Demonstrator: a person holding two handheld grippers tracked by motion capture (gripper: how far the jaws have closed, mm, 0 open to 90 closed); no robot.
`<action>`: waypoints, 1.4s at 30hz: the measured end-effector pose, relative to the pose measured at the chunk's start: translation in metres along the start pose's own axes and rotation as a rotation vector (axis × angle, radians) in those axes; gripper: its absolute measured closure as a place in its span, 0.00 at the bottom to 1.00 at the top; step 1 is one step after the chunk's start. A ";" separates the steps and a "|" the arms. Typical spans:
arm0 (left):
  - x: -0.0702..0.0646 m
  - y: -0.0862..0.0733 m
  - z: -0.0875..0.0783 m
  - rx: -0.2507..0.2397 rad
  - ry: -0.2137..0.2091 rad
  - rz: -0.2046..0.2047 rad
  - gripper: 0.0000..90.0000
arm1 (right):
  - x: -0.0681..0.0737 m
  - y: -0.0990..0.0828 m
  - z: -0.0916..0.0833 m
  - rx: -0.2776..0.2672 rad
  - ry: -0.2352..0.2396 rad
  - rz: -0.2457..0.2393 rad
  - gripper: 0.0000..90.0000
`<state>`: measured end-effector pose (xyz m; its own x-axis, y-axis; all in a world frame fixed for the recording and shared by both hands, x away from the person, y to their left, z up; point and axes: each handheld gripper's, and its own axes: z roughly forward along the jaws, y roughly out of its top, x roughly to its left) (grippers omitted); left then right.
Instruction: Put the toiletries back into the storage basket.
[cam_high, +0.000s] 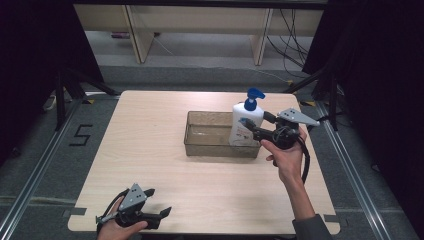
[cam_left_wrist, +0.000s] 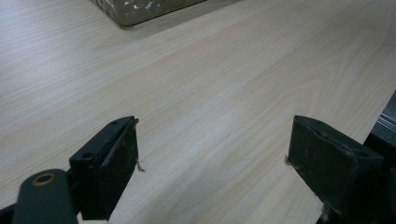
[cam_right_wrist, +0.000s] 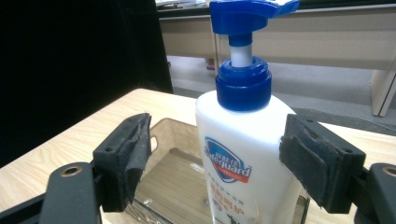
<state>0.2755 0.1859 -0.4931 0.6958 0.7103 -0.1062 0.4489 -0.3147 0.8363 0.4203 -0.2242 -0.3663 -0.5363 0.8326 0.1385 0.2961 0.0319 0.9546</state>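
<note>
With the right gripper (cam_right_wrist: 212, 163) jaws wide and clear of the soap bottle (cam_high: 246, 124) standing in the bin's (cam_high: 207, 147) right end, withdraw straight without tipping it, while the left gripper (cam_left_wrist: 212, 172) idles wide open over the near tabletop (cam_high: 165, 175).

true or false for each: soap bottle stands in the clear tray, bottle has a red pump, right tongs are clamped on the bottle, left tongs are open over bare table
1. The soap bottle stands upright in the clear tray. True.
2. Its pump is red. False: it is blue.
3. The right tongs are clamped on the bottle. False: the left pad stands clear of it, so the bottle sits between open tongs.
4. The left tongs are open over the bare table. True.
</note>
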 end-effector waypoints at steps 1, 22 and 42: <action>-0.001 0.000 0.000 0.000 0.003 -0.010 0.17 | 0.001 0.000 0.000 0.000 0.003 0.009 0.28; -0.002 0.001 -0.002 -0.014 -0.010 -0.001 0.17 | 0.007 -0.014 -0.012 0.031 0.025 0.032 0.27; -0.002 0.001 -0.002 -0.021 -0.006 -0.002 0.17 | 0.030 -0.033 -0.017 0.069 0.096 0.046 0.26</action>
<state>0.2733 0.1855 -0.4913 0.6981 0.7073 -0.1113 0.4387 -0.2997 0.8472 0.3810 -0.2103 -0.3888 -0.5927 0.7776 0.2097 0.3745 0.0355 0.9266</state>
